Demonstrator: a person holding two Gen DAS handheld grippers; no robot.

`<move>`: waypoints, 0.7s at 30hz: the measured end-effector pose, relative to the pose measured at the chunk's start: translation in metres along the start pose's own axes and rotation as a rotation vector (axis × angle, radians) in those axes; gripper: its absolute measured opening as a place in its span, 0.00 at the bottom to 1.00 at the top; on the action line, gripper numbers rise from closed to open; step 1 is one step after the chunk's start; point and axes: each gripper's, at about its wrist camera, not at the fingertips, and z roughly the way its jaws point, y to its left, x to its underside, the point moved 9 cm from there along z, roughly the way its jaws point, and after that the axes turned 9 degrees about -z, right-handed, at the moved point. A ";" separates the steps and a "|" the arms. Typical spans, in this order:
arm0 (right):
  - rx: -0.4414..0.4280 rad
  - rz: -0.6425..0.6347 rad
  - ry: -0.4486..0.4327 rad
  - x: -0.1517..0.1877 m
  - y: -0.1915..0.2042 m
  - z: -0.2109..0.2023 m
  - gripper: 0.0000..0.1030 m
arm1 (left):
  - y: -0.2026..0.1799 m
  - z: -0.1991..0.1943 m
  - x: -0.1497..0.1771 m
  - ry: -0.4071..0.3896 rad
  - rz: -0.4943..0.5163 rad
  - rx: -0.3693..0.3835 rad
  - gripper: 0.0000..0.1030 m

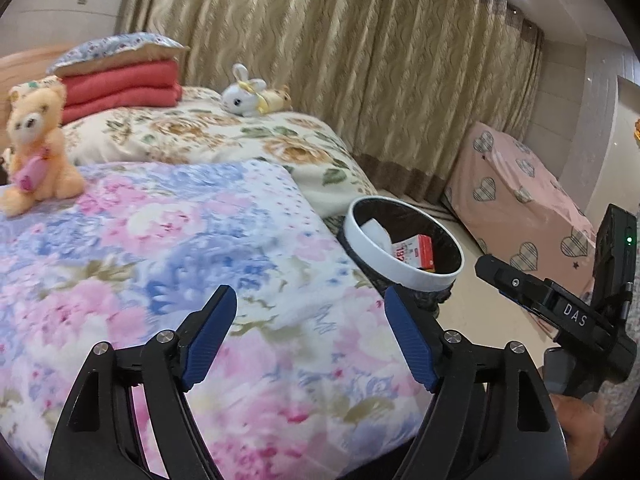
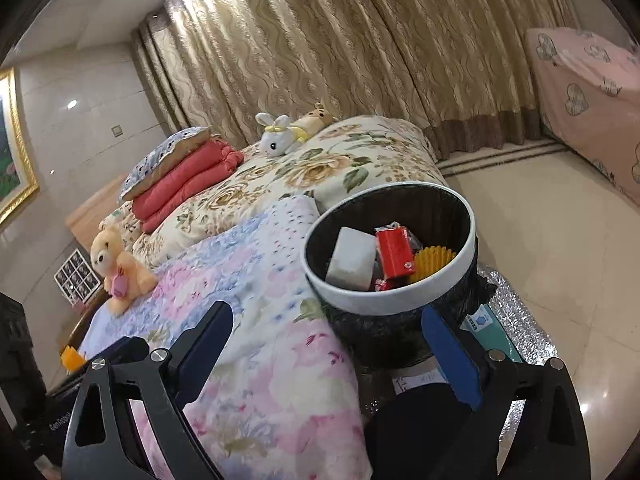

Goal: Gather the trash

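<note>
Both grippers hang released, holding nothing: the left gripper (image 1: 308,308) with its blue ribbed pads spread wide over the floral quilt (image 1: 160,264), the right gripper (image 2: 328,328) equally wide with the trash bin (image 2: 440,280) just ahead between its fingers. That bin, a round tub with a smooth white rim and a crinkled black liner, stands beside the bed's corner, ahead and to the right of the left gripper. Inside lie a white block (image 2: 352,260), a glossy red carton (image 2: 394,254) and a pleated yellow paper cup (image 2: 434,262). No loose litter shows on the soft, puffy quilt, so the sensible step seems a slow sweep for leftovers, perhaps the flat papers on the glittery mat (image 2: 520,340) under the bin. Thin sheets likely need an edge pinch. The plush bear (image 1: 34,140) and rabbit (image 1: 244,94) lie well ahead and should stay put.
</note>
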 end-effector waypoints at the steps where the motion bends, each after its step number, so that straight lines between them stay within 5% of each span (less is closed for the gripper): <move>1: 0.001 -0.010 -0.010 -0.001 0.004 -0.003 0.94 | 0.003 -0.006 0.000 -0.016 0.001 -0.010 0.79; 10: 0.055 -0.174 -0.158 -0.014 0.039 -0.031 1.00 | 0.024 -0.048 -0.014 -0.187 0.011 -0.093 0.99; 21: 0.094 -0.242 -0.223 -0.004 0.048 -0.027 1.00 | 0.036 -0.071 -0.009 -0.316 0.071 -0.218 1.00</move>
